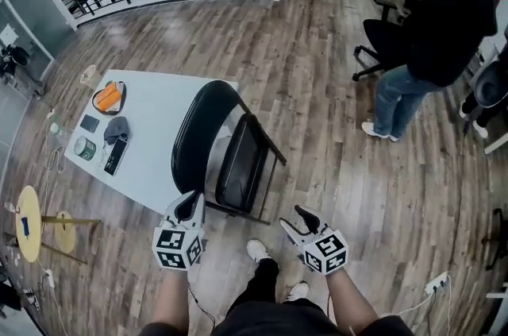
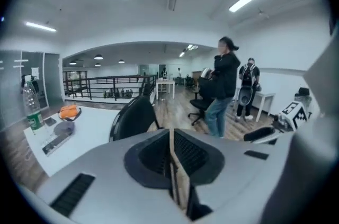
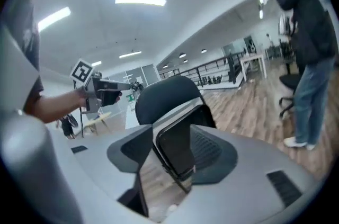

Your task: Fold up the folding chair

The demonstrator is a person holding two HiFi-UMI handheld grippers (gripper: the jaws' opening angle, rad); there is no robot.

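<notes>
Two grippers sit low in my head view, both short of the chair (image 1: pixel 230 144) and neither one on it. The chair stands on the wood floor (image 1: pixel 333 104) against the desk's (image 1: pixel 159 128) right edge, close to the near right corner. Its rounded back is toward the desk and its seat is tipped up steeply toward that back.

My left gripper (image 1: pixel 188 205) is narrowed to a thin slit, with nothing between the jaws. Its tips point at the lower end of the chair's back and are very near it, but I cannot tell from the head view whether they touch. In the left gripper view the chair lies beyond the jaws and a little to their left, clearly not between them.

My right gripper (image 1: pixel 298 222) has its jaws standing wide and holds nothing. It sits off the chair's near right leg, apart from the frame. In the right gripper view the chair lines up straight through the gap between the jaws, seat panel and back both framed there, yet it stands farther off and the pads are not on it.

A person (image 1: pixel 432 40) stands well beyond the chair, at the far right.
</notes>
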